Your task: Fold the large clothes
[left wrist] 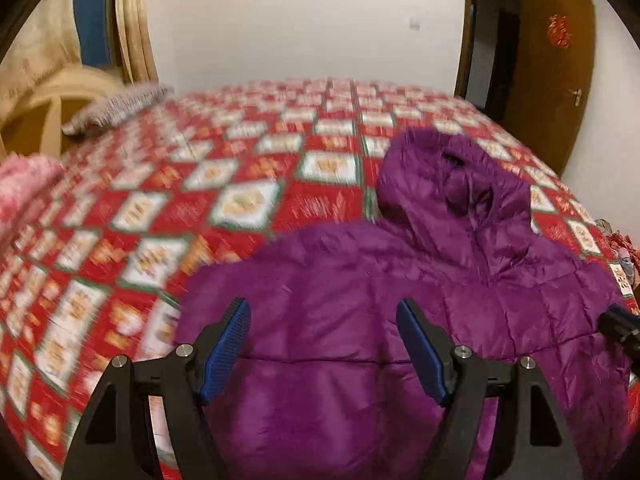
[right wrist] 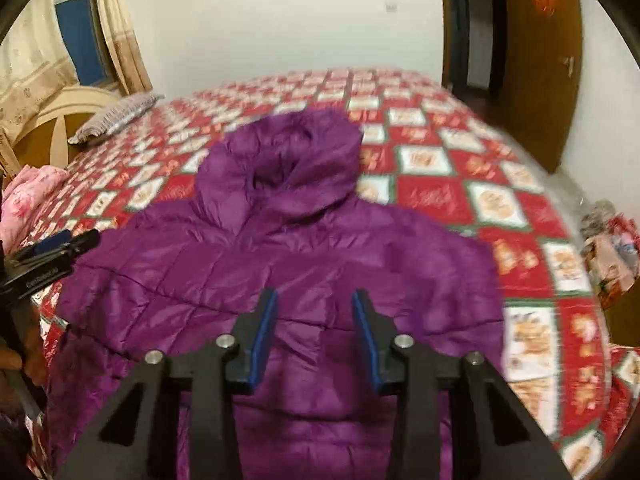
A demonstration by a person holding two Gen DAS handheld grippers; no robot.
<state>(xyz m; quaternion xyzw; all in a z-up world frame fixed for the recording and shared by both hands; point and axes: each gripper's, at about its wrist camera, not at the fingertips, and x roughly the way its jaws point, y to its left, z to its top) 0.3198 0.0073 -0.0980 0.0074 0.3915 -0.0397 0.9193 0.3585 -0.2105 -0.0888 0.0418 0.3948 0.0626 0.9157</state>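
Note:
A purple hooded puffer jacket (left wrist: 400,280) lies spread on the bed, hood (left wrist: 452,176) pointing away from me. It also shows in the right wrist view (right wrist: 280,264), with its hood (right wrist: 284,168) at the far end. My left gripper (left wrist: 323,312) is open and empty, hovering over the jacket's left part. My right gripper (right wrist: 315,300) is open and empty over the jacket's right part. The right gripper shows at the right edge of the left wrist view (left wrist: 620,326). The left gripper shows at the left edge of the right wrist view (right wrist: 56,246).
The bed carries a red and white patterned cover (left wrist: 200,200). A grey pillow (left wrist: 120,108) and a pink cloth (left wrist: 24,184) lie at its left side. A brown door (left wrist: 556,68) stands at the right. Clutter (right wrist: 608,240) lies by the bed's right edge.

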